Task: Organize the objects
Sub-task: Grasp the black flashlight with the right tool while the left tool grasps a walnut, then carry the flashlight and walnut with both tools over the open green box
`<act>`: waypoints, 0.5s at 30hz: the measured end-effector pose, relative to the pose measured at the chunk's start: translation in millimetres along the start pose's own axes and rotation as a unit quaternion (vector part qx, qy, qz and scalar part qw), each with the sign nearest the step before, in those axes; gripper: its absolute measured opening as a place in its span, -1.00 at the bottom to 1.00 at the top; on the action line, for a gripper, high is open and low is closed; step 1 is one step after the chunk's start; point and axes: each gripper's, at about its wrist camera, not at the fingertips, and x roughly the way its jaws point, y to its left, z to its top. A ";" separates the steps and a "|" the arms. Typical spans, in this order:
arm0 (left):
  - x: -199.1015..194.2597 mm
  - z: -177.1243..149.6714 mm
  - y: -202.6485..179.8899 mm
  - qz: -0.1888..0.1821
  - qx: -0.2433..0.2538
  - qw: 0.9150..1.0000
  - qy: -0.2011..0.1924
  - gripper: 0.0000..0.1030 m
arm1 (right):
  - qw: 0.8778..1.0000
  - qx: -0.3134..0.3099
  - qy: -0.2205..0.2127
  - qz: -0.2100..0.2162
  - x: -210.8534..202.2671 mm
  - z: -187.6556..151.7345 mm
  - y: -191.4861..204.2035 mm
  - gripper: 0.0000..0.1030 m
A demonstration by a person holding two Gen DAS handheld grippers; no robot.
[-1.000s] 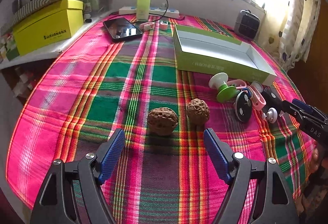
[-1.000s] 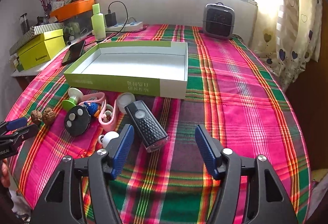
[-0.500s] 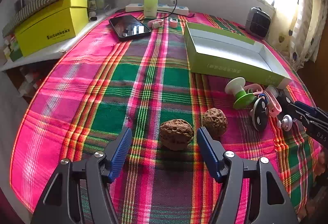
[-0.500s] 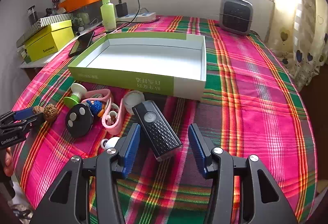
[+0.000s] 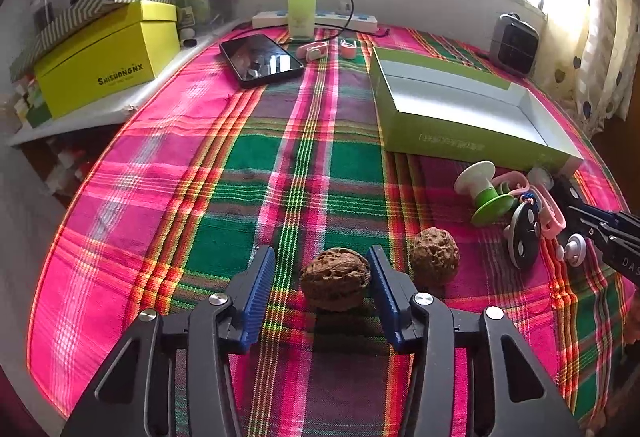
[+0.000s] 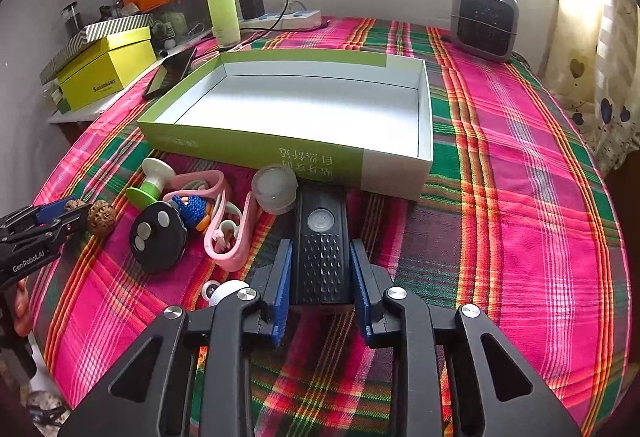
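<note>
My right gripper (image 6: pixel 322 291) clamps the stiff black remote (image 6: pixel 321 237) by its sides; my left gripper (image 5: pixel 322 291), just closing, brackets the hard, bumpy walnut (image 5: pixel 335 284), left pad not touching.

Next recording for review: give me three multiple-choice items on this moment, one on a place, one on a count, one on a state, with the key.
1. Where does the black remote lie?
A. inside the green box
B. on the cloth in front of the green box
C. on the yellow box

2. How many walnuts lie on the cloth?
A. one
B. two
C. four

3. What is in the green box?
A. nothing
B. the phone
C. a walnut

Key:
1 B: the black remote lies on the plaid cloth in front of the green box, between the pads of the right gripper.
2 B: one walnut sits between the fingers of the left gripper, a second walnut just beside it.
3 A: its white floor shows bare.
</note>
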 end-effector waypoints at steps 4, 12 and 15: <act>0.4 1.2 0.2 0.001 -0.001 1.000 0.001 -0.30 | 1.000 0.002 0.000 0.002 0.3 -0.1 -0.6 -0.45; 0.4 2.3 -0.2 0.006 0.001 1.000 0.001 -0.42 | 1.000 0.008 0.000 -0.001 0.6 0.4 0.8 -0.45; 0.1 2.1 -1.1 0.004 0.003 1.000 0.002 -0.42 | 1.000 0.009 -0.001 -0.001 -0.4 -0.2 0.2 -0.45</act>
